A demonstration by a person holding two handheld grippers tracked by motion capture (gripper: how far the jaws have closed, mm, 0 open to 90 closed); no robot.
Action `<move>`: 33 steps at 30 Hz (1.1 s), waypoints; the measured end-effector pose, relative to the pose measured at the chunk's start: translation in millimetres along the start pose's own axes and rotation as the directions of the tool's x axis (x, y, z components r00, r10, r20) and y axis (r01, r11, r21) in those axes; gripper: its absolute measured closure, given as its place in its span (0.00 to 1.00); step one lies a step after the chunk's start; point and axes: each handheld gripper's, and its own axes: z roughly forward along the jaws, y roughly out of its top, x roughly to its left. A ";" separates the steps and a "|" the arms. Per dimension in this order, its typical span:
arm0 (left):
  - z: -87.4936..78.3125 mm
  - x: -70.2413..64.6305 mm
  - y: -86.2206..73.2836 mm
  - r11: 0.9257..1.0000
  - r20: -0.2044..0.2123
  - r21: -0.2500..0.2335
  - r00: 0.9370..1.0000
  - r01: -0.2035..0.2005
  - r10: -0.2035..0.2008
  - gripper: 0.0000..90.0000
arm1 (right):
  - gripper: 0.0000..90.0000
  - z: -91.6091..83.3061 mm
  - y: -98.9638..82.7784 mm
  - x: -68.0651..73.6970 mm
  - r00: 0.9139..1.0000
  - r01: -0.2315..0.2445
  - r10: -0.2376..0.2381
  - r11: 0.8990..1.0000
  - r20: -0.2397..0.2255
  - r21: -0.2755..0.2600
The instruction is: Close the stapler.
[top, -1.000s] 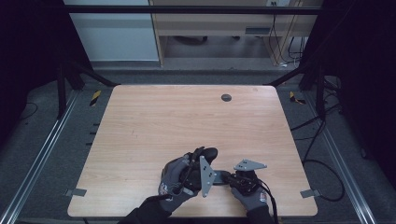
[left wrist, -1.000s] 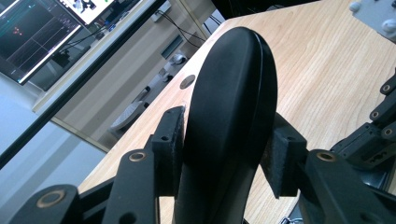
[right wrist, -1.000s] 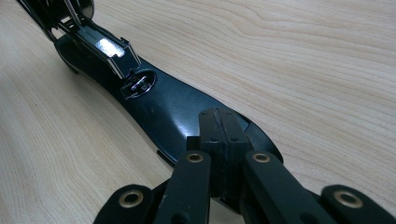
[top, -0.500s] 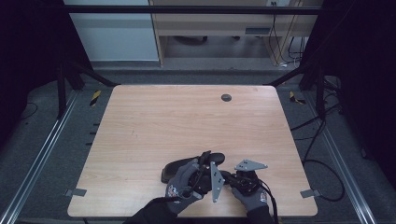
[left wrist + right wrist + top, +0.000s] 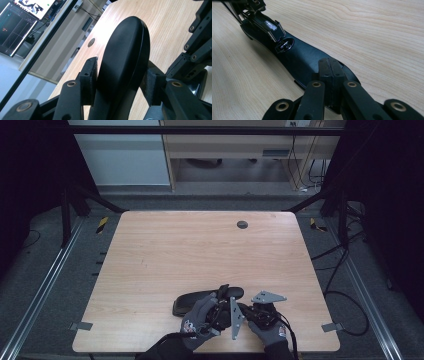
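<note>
Two grippers meet at the same black case, and both work at one end of it. The left gripper [image 5: 120, 75] has its jaws about half spread, astride the case [image 5: 125, 50]. One pad lies against each long side, so I judge the hold to be snug across the width. The rounded shell rises up and away between the jaws in the left gripper view, with its seam running along one edge.

The right gripper [image 5: 329, 65] has its jaws fully together. Their tips sit on the near end of the case [image 5: 304, 57], and I cannot tell whether they pinch anything thin there. From that gripper the case stretches straight ahead along its length, past a small metal fitting [image 5: 284, 45], to the left gripper [image 5: 262, 22] at the far part.

From the high view, the case [image 5: 192, 301] lies flat near the person's edge of the wooden table [image 5: 200, 245]. Its long axis runs roughly left to right. The free end points left of both gloved hands, and the left hand [image 5: 200, 317] is the nearer to it.
</note>
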 end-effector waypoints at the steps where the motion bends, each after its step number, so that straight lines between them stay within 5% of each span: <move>1: 0.5 -1.1 -0.1 1.000 0.000 0.001 1.000 -0.005 0.005 0.58 | 1.00 0.0 0.0 0.0 1.000 0.001 -0.001 1.000 0.001 0.000; 8: 5.1 -8.0 -0.7 0.999 0.002 0.013 0.999 -0.047 0.047 0.57 | 1.00 -1.2 -0.8 -0.9 1.000 -0.007 0.007 1.000 -0.003 -0.001; 33: 14.0 -24.1 -5.7 0.995 0.038 0.030 0.995 -0.098 0.097 0.55 | 1.00 -6.4 -3.6 -5.7 1.000 -0.010 0.011 1.000 0.008 -0.014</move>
